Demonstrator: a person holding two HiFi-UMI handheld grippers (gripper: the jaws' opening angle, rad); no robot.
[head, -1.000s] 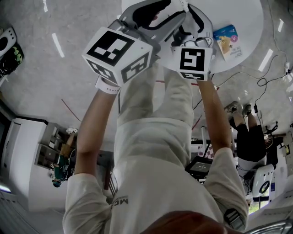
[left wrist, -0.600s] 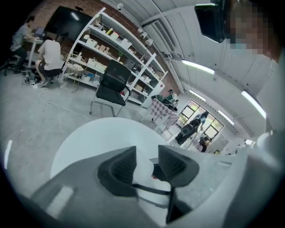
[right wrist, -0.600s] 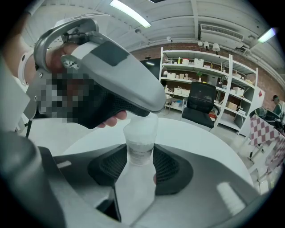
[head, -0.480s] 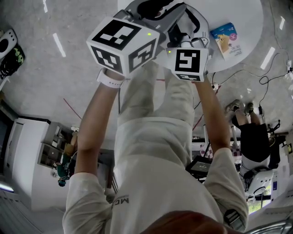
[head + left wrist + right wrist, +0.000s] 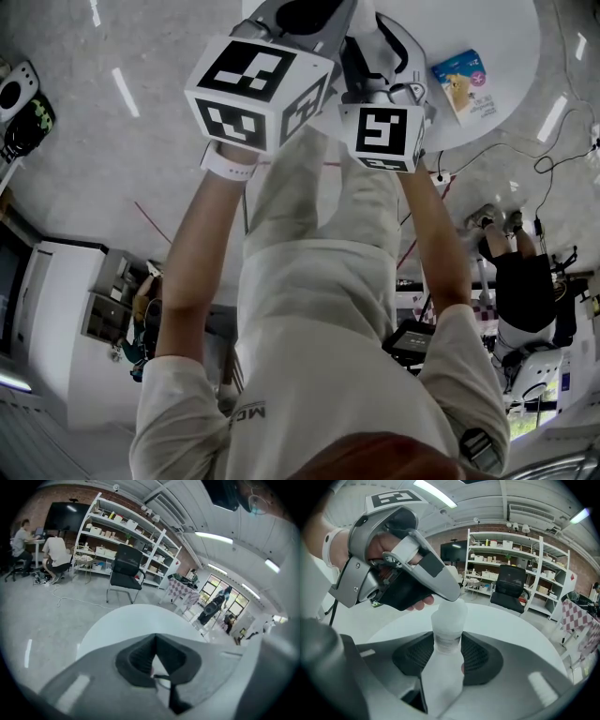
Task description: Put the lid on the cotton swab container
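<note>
I'm holding both tools over the round white table (image 5: pixel 119 627). My right gripper (image 5: pixel 448 641) has its jaws spread partway and clamped on the cotton swab container (image 5: pixel 445 667), one ribbed pad on each side of it. The container stands upright between them above the table, a translucent white cylinder. A darker band runs round it just below its upper part, and I cannot tell whether that upper part is the lid. My left gripper (image 5: pixel 154 641) comes in above the table from the left, tilted down, and in the right gripper view its tips sit right at the container's top. Its jaws are pressed together. In the left gripper view the dark pads meet at their far end, with a pale wedge and a faint ring-like shape behind them that is too blurred for me to name, so I cannot say whether anything thin is caught there. The fingers (image 5: pixel 419 603) of my left hand curl under that tool's dark grip. In the head view the two marker cubes sit side by side at the table's near edge, and a blue booklet (image 5: pixel 461 84) lies on the table near its right edge. Beyond the table's far side stand a black office chair (image 5: pixel 127 566) and long white shelves (image 5: pixel 124 529) against a brick wall.
</note>
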